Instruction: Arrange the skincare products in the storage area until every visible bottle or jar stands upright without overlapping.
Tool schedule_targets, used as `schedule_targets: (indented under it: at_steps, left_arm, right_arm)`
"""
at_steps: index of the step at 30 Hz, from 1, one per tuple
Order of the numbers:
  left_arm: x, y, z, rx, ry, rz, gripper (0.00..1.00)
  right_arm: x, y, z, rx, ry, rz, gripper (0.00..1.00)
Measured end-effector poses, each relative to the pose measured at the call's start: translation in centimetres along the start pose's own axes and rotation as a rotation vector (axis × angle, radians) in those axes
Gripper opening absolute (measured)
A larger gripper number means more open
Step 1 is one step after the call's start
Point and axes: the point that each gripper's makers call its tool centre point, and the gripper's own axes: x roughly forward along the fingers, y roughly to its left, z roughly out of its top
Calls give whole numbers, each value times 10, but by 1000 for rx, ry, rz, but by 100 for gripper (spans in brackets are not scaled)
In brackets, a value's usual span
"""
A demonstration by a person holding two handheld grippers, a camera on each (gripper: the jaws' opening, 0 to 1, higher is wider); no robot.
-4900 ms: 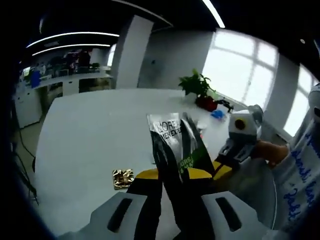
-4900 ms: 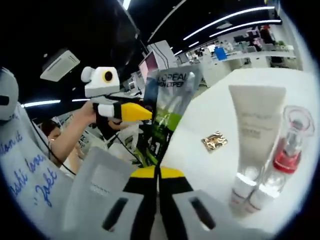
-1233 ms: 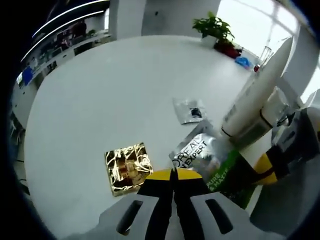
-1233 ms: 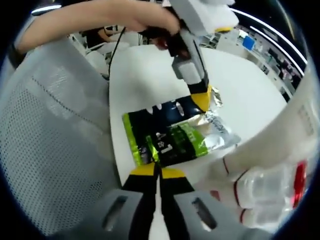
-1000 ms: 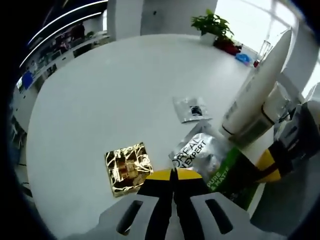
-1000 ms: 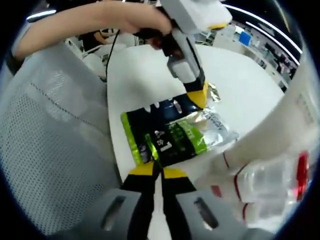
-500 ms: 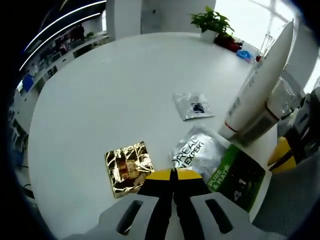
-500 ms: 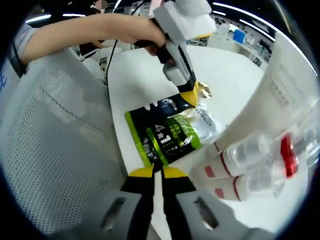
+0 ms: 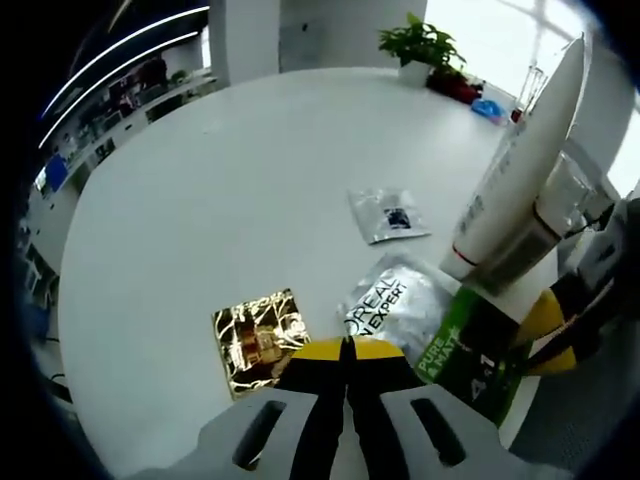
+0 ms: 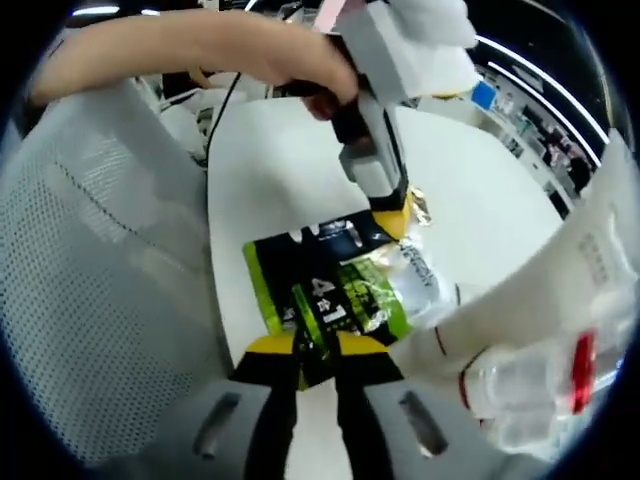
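Now the L'Oreal sachet [image 9: 432,325] lies flat on the white table [image 9: 200,210], at about 5 o'clock in the left gripper view. Its silver end points to the left gripper [image 9: 346,346] and its green and black end points to the table edge. The left gripper sits at 6 o'clock with its yellow tips pressed together, right at the silver corner of the sachet. I cannot tell if it pinches the sachet. A gold foil packet [image 9: 258,337] lies just beside those tips, at 7 o'clock. A small silver packet [image 9: 388,213] lies near the middle, well apart from the gold one. A white tube [image 9: 515,175] stands upright at 3 o'clock, touching the far side of the sachet.

In the right gripper view, the right gripper [image 10: 318,349] is at 6 o'clock. Its yellow tips are a little apart, with the black edge of the sachet [image 10: 335,290] between them. The white tube [image 10: 545,290] and a clear bottle with a red part [image 10: 560,385] are at 4 o'clock. A hand [image 10: 250,50] holds the other gripper at 12 o'clock. A grey mesh chair [image 10: 90,280] is at 9 o'clock.
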Motion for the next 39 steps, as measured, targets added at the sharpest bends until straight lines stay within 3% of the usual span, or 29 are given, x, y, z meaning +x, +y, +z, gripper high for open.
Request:
schedule_targets:
  at_steps: [12,17,22,27,30,34,37,39]
  left_arm:
    - [0,9,6,11,-37,41,0]
    - [-5,19,12,61,-57,97,9]
    - [-18,25,30,137,-114,152,21]
    - [-20,3,39,190,-133,72,17]
    - [-14,-20,31,213,-90,-34,18]
    - [-4,-21,14,267,9,-26,20]
    - [3,-21,7,284,36,-24,20]
    - [2,-22,10,268,21,-32,19]
  right_arm:
    - [9,4,1,-2,34,8,9]
    - [9,1,1,-21,46,-9,11]
    - [10,-1,1,-4,44,-7,11]
    - [10,-2,1,-3,43,-13,12]
    - [11,-4,1,3,43,-19,11]
    - [11,-4,1,-13,47,-33,11]
    - [11,-3,2,-31,52,-37,10]
    - [11,-3,2,-30,49,-36,10]
